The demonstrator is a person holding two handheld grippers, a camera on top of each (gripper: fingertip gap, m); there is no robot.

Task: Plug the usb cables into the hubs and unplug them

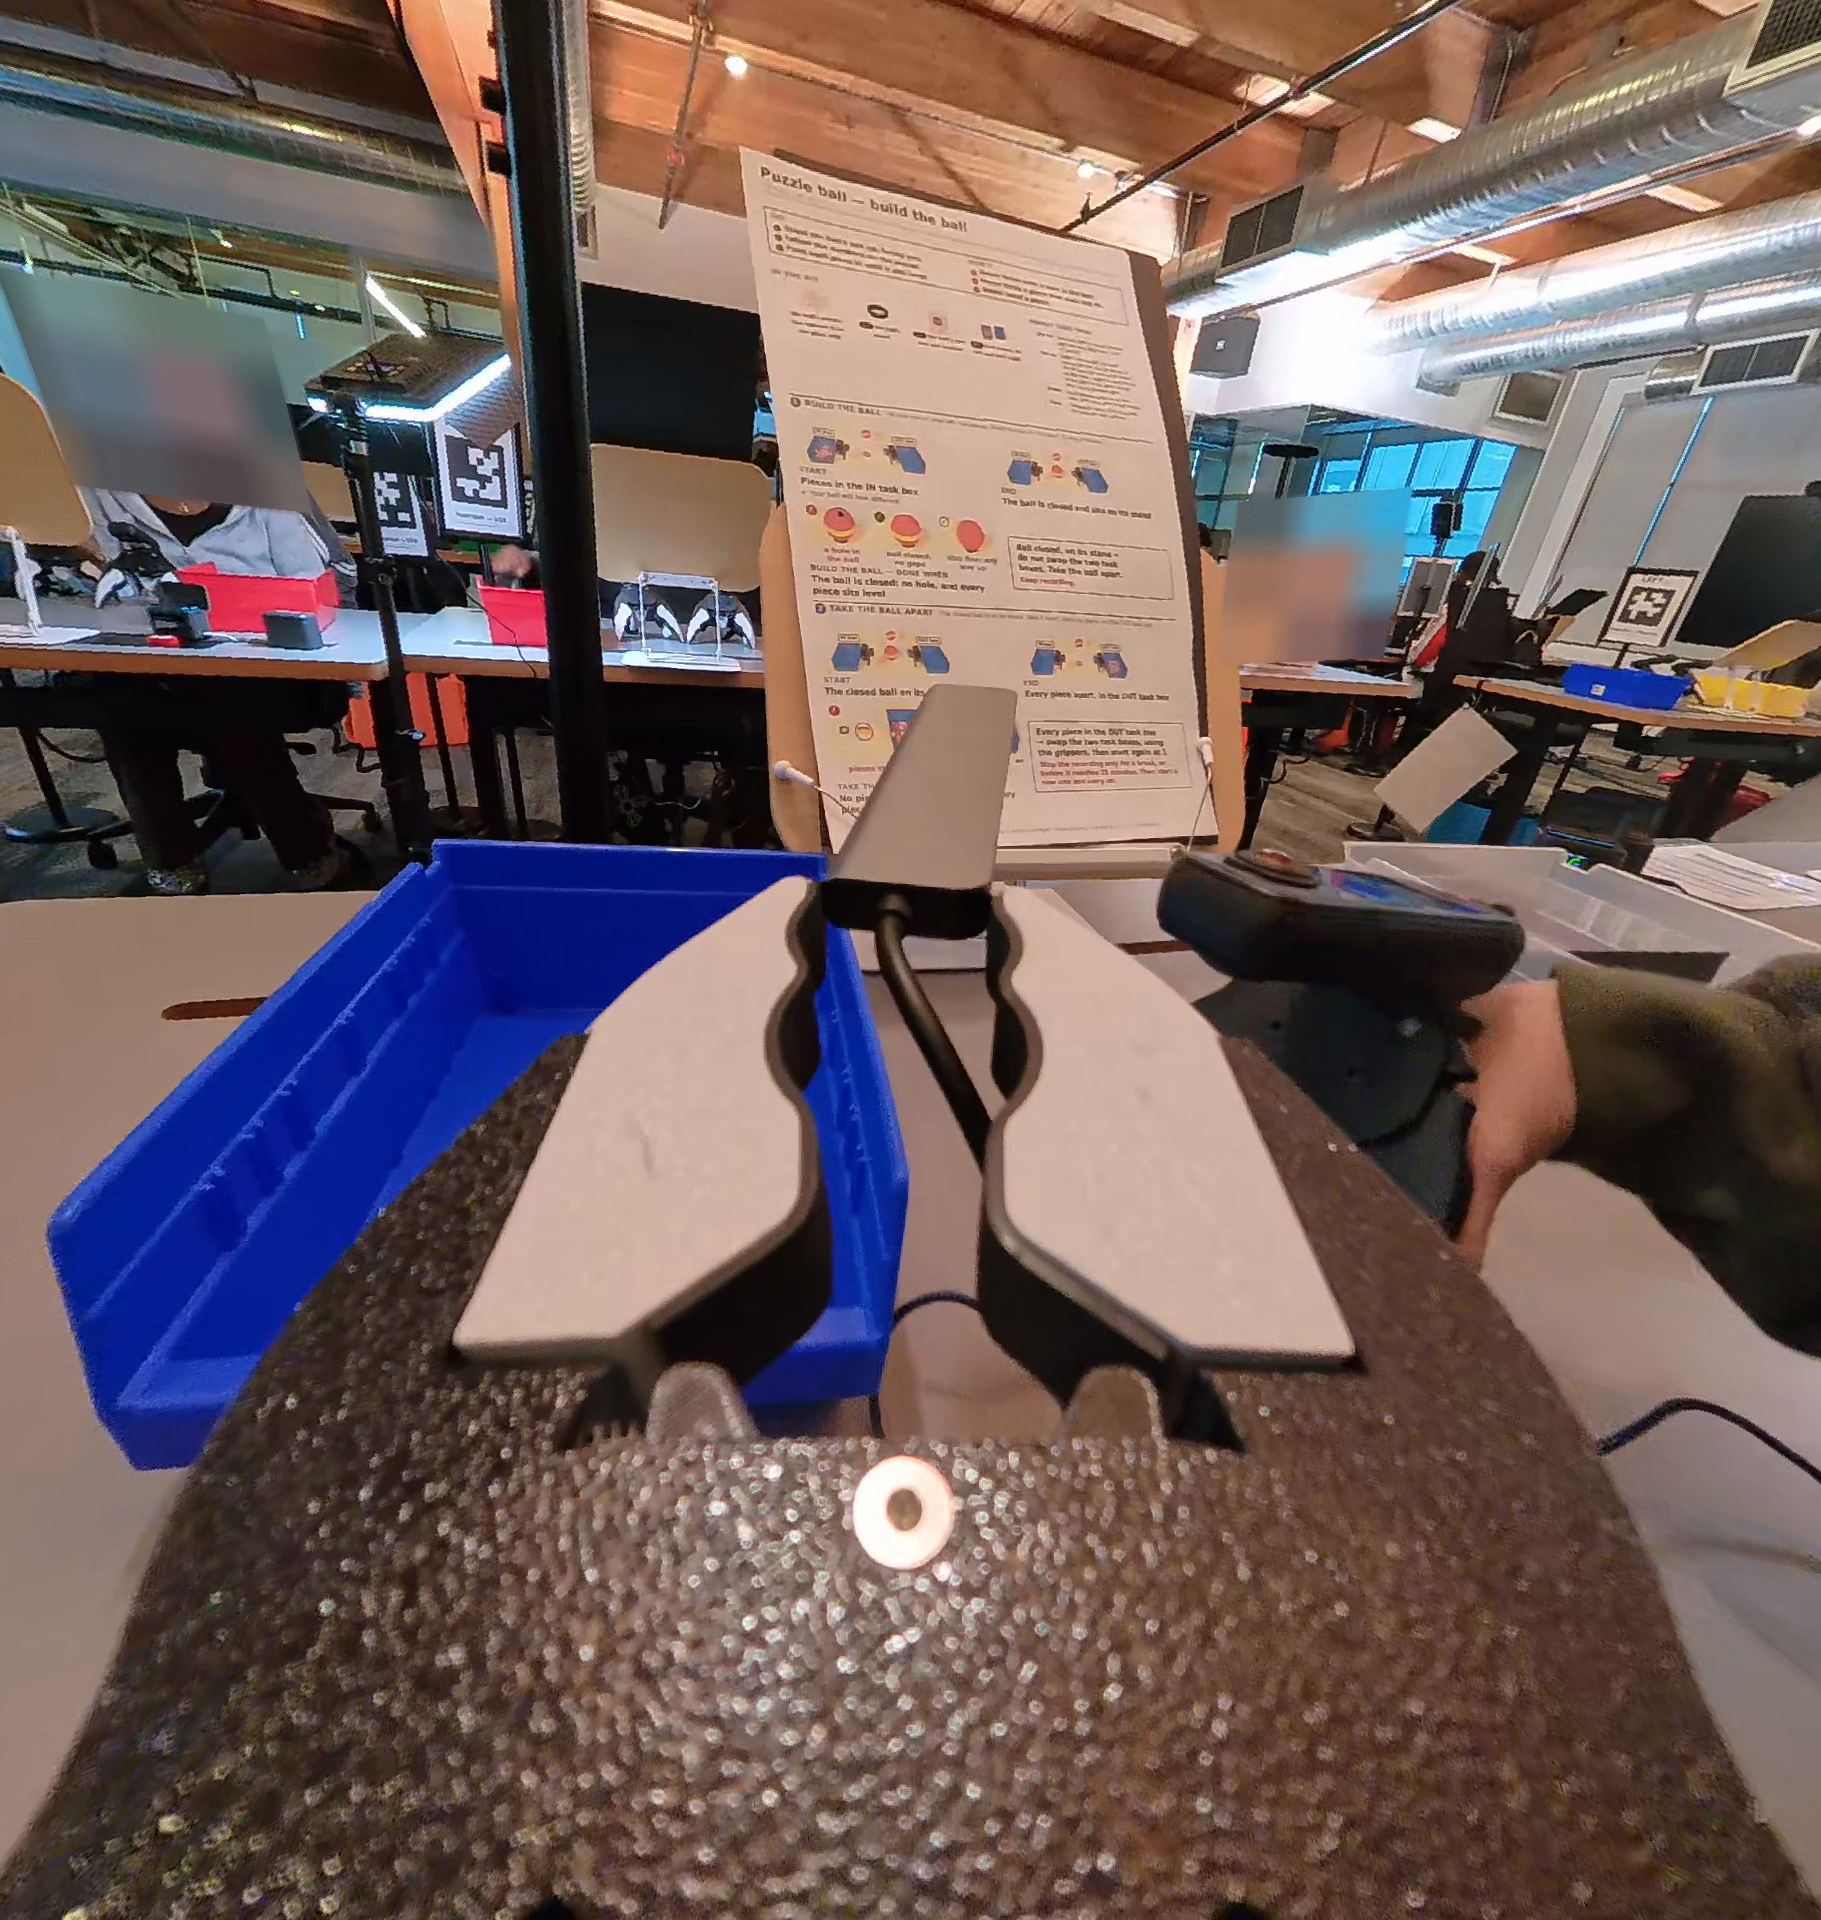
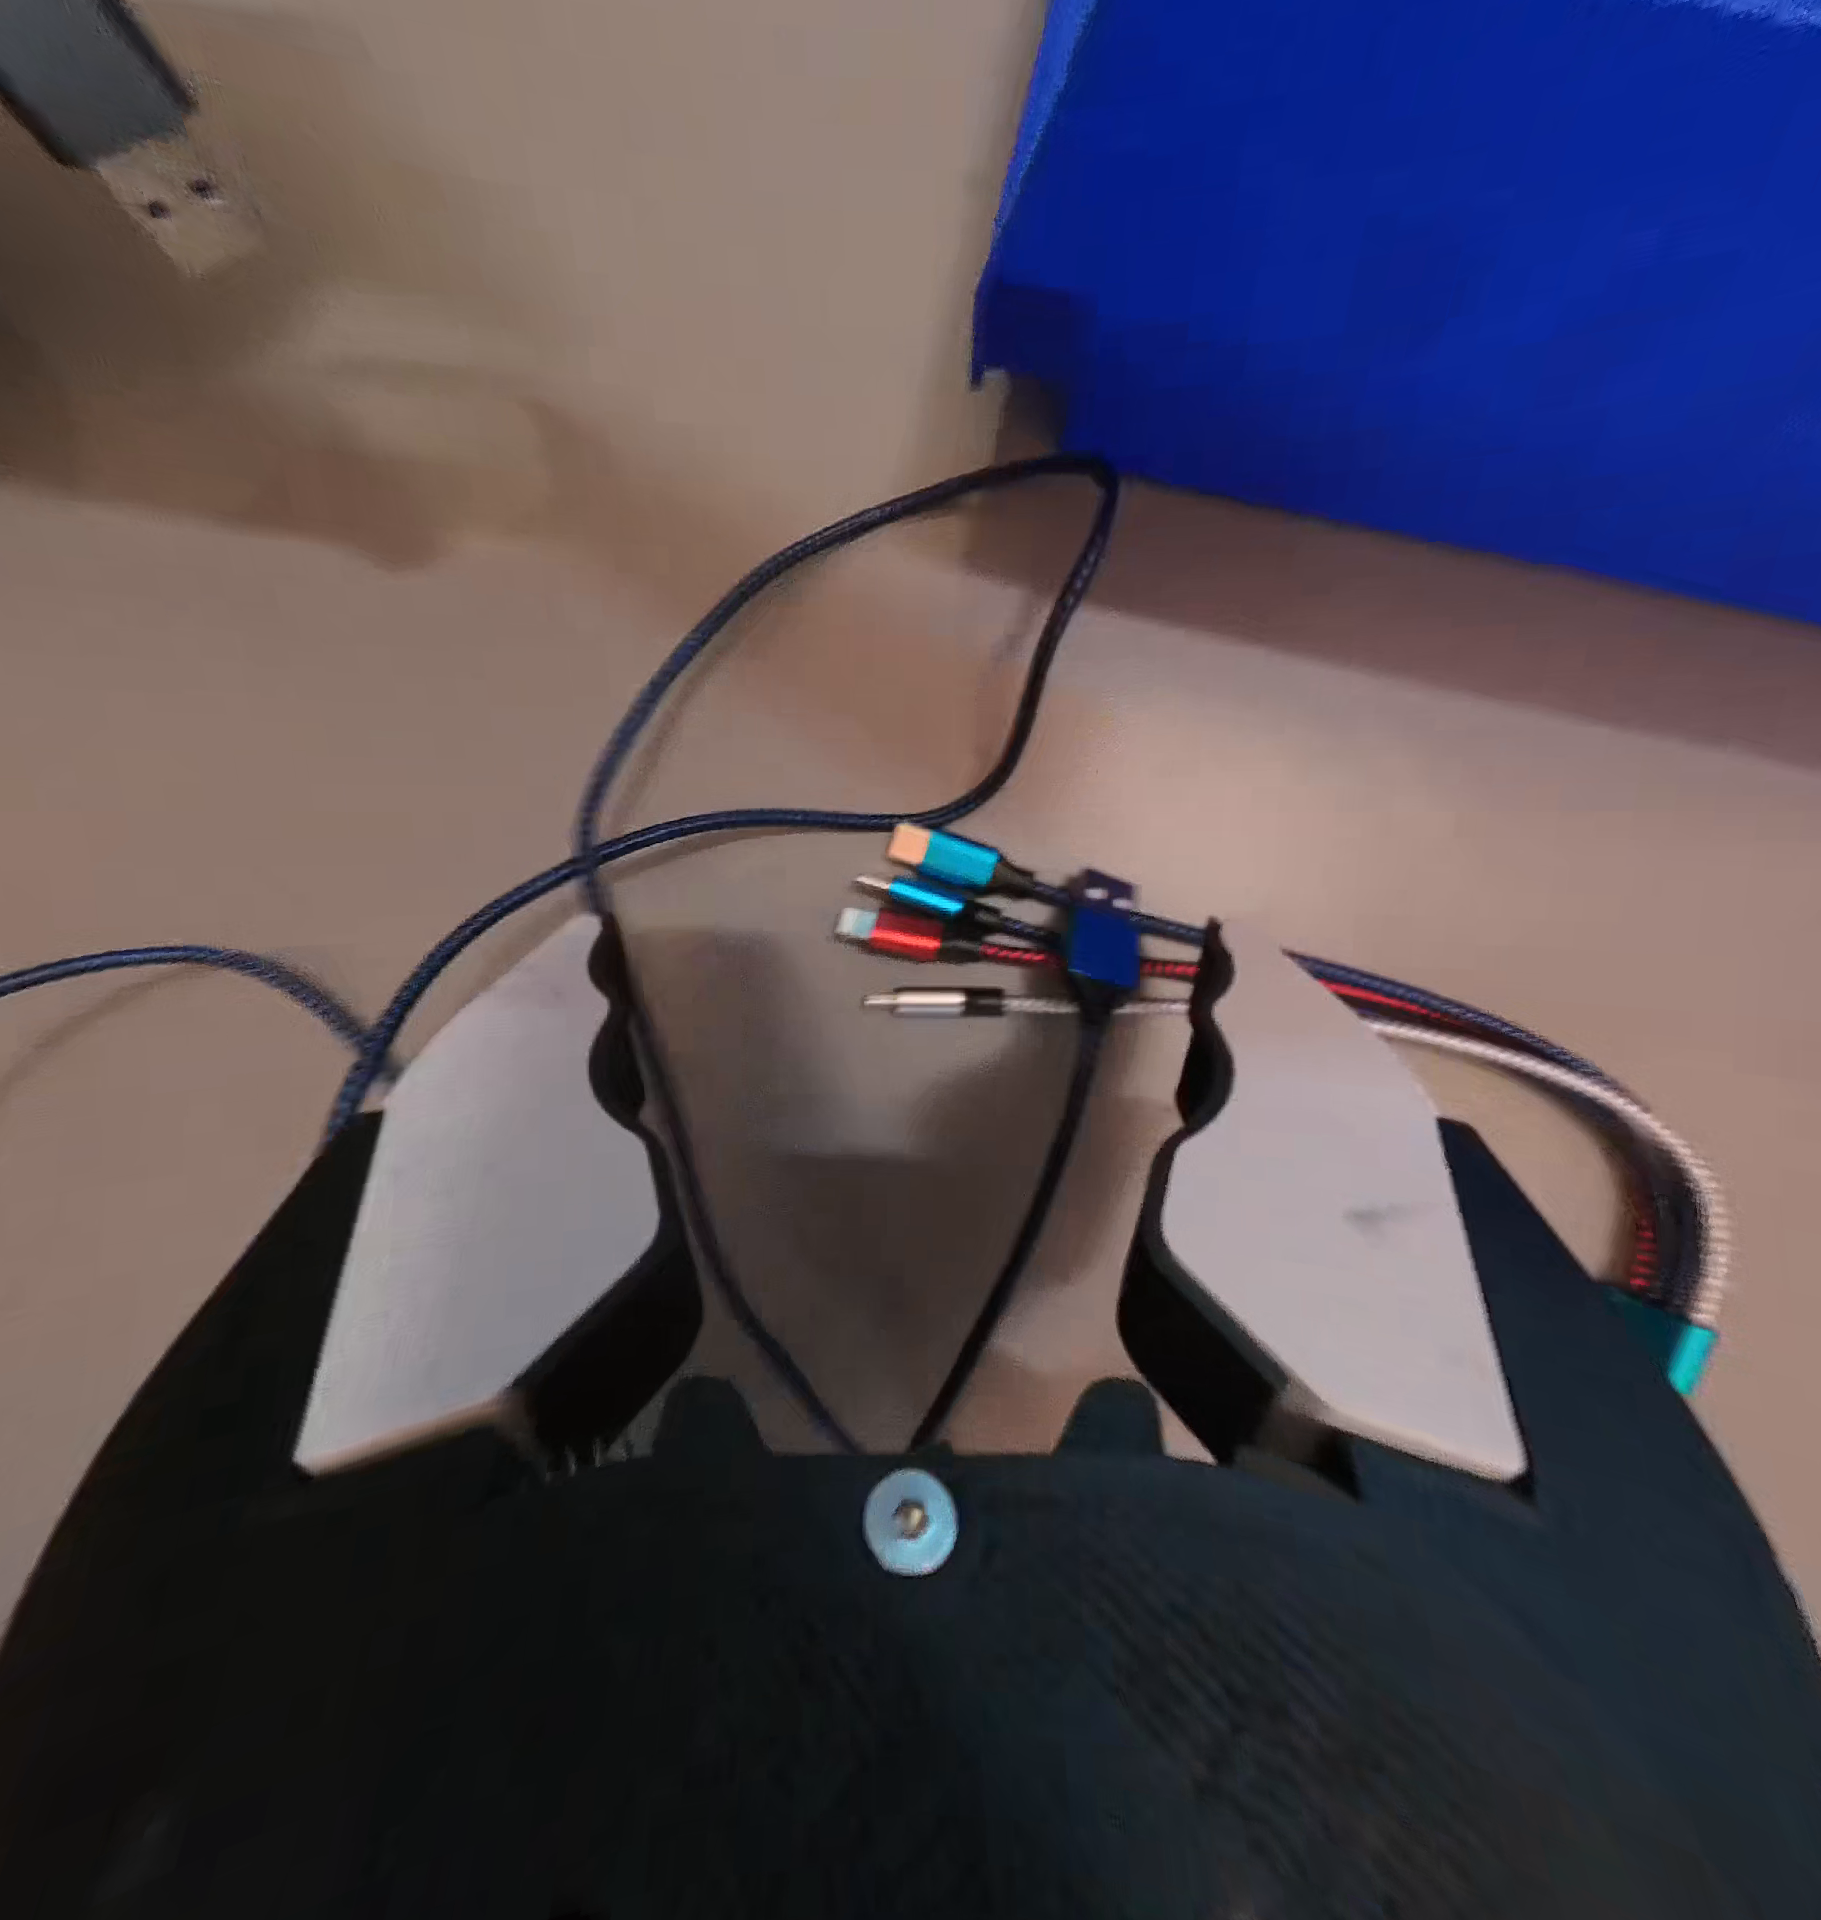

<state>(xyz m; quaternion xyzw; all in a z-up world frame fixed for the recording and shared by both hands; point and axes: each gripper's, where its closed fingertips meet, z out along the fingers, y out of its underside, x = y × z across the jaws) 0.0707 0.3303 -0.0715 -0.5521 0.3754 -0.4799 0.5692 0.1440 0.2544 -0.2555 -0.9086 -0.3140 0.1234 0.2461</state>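
Observation:
In the left wrist view my left gripper (image 1: pixel 906 912) is shut on the cable end of a slim grey usb hub (image 1: pixel 927 790), which sticks up and away above the table; its black lead (image 1: pixel 932 1029) runs back between the fingers. In the right wrist view my right gripper (image 2: pixel 906 935) is open and empty, just above the table. Between its fingertips lies a bundle of usb cables: a blue usb plug (image 2: pixel 1098 940), two cyan connectors (image 2: pixel 947 857), a red one (image 2: pixel 890 932) and a silver one (image 2: pixel 932 1002). Dark blue braided cable (image 2: pixel 781 582) loops across the table.
A blue bin (image 1: pixel 293 1132) stands left of the left gripper and also shows in the right wrist view (image 2: pixel 1457 312). A blurred grey body with a silver usb plug (image 2: pixel 173 203) hangs at top left. An instruction sheet (image 1: pixel 968 499) stands behind. A hand holds the other gripper (image 1: pixel 1342 925). About 20 centimetres separates my left fingertips from my right.

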